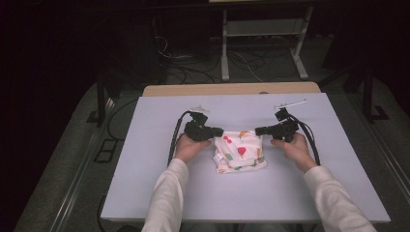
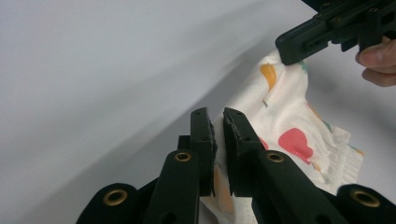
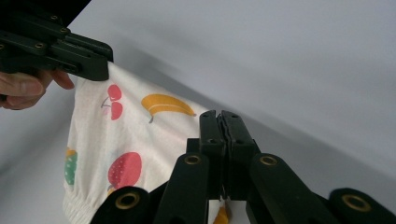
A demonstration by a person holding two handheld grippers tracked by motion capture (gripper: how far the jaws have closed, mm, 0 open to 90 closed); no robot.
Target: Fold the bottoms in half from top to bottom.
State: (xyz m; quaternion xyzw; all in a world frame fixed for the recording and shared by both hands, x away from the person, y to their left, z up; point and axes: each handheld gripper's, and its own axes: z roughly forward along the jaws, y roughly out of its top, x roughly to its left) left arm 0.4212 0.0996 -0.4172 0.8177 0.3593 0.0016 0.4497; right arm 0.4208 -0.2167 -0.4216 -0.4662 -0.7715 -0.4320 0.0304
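Left gripper (image 1: pixel 218 131): jaws clamped on the left upper corner of the fruit-print cloth (image 1: pixel 240 151); in its own view (image 2: pixel 218 133) the fabric runs up between the two black pads and spreads away to the right. Held by the person's left hand (image 1: pixel 189 147), white sleeve behind it.

Right gripper (image 1: pixel 259 130): jaws clenched on the cloth's right upper corner; in its own view (image 3: pixel 222 122) the pads meet tight, with fabric emerging below and to the left of them.

Fruit-print cloth: white, with banana, cherry and strawberry motifs and a gathered hem. Position: between the two grippers, upper edge stretched from one jaw pair to the other and raised, lower part resting folded on the white table (image 1: pixel 145 164), near the person's edge and about mid-width.

Right hand (image 1: pixel 296 147): grips the right tool, just beside the cloth's right edge.
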